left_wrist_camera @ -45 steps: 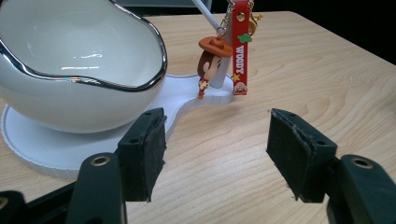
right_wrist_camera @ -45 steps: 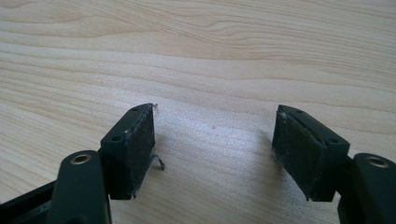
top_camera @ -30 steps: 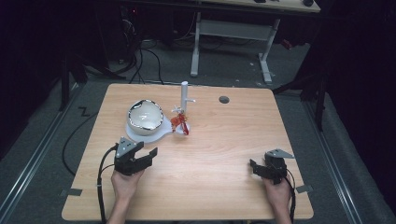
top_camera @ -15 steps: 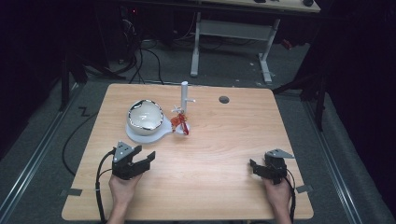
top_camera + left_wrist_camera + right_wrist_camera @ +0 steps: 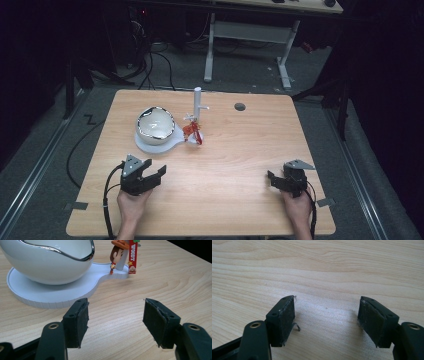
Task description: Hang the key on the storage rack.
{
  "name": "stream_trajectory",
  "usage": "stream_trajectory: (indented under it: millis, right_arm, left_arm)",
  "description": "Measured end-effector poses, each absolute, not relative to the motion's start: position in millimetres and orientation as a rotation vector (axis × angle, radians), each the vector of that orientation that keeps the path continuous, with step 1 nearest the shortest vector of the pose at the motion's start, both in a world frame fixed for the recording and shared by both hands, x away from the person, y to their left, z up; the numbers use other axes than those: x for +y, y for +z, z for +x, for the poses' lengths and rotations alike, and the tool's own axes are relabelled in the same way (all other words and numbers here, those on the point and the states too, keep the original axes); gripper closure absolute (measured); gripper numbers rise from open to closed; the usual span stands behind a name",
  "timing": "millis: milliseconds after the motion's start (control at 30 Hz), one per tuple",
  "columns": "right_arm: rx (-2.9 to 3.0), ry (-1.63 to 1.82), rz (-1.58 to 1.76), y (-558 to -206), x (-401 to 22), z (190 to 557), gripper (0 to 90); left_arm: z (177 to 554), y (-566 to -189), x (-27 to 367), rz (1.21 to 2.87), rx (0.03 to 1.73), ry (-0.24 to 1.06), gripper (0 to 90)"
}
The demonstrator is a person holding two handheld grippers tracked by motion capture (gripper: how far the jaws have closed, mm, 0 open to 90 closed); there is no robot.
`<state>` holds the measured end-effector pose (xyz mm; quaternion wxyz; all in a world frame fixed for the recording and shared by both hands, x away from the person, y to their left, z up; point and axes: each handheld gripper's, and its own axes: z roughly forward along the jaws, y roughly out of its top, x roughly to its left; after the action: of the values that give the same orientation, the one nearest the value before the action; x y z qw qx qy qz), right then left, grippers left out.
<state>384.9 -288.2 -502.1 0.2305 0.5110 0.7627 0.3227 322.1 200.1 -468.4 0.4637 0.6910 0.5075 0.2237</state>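
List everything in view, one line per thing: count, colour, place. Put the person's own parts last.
table: one, light wood, centre
bowl: one, white with silver rim, on the stand's round end
stand: one, white, table's left-centre
post: one, white, upright on the stand's small end
Woody keychain: one, orange-red, hanging at the post
desk: one, white-legged, behind the table
left gripper: one, black, near-left, jaws apart, nothing between
right gripper: one, black, near-right, jaws apart, nothing between
hands: two, bottom edge

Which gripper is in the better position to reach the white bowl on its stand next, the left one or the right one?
Probably the left. The left gripper sits near the white bowl, jaws open and facing it. The right gripper rests far across the table.
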Motion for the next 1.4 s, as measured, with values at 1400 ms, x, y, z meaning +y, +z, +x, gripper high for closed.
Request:
stream_trajectory:
  millis: [1400]
  right_arm:
    - [2.099, 0.888, 1.404, -502.1, -288.1, 384.7, 30.3]
  left_arm:
    - [332.0, -503.7, 196.8, 1.808, 1.349, 0.544, 37.2]
